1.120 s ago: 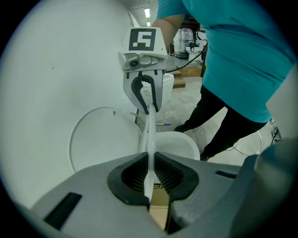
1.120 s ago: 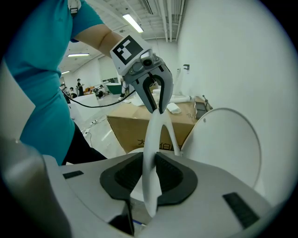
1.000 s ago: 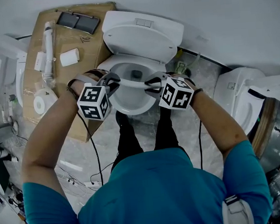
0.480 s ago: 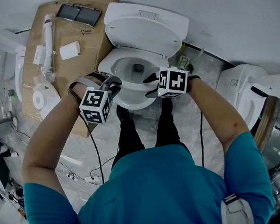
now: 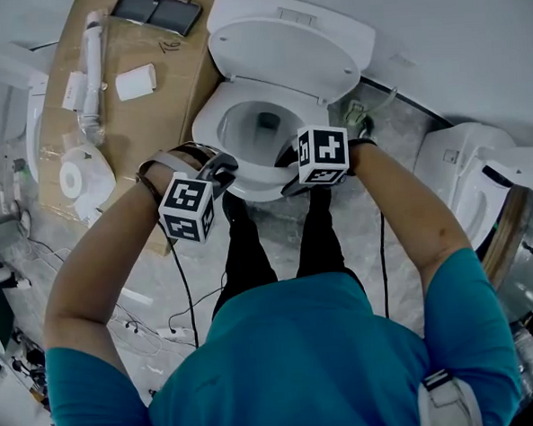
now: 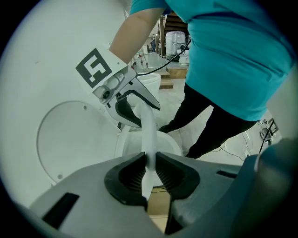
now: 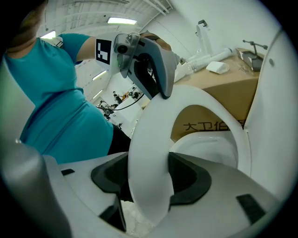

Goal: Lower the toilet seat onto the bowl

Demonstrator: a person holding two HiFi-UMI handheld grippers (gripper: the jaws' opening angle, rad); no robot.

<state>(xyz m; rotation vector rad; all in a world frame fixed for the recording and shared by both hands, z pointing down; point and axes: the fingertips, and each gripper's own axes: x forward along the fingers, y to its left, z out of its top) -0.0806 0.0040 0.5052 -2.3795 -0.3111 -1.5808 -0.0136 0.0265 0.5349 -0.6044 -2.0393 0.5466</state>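
Since the earlier frames, the toilet seat [image 7: 148, 139] and both grippers have come down toward the bowl [image 7: 212, 148]. The seat now lies low over the bowl, and we cannot tell whether it rests on the rim. The lid [image 5: 283, 49] stands raised at 12 o'clock of the bowl.

The left gripper [image 5: 221, 168] sits at 7 o'clock. Its jaws have just been easing open slightly, yet its pads [image 6: 132, 174] pinch the seat's thin front edge. The right gripper [image 5: 290, 161] sits at 5 o'clock. Its jaws have just been opening and stand wide, released, with the seat's broad band running between them.
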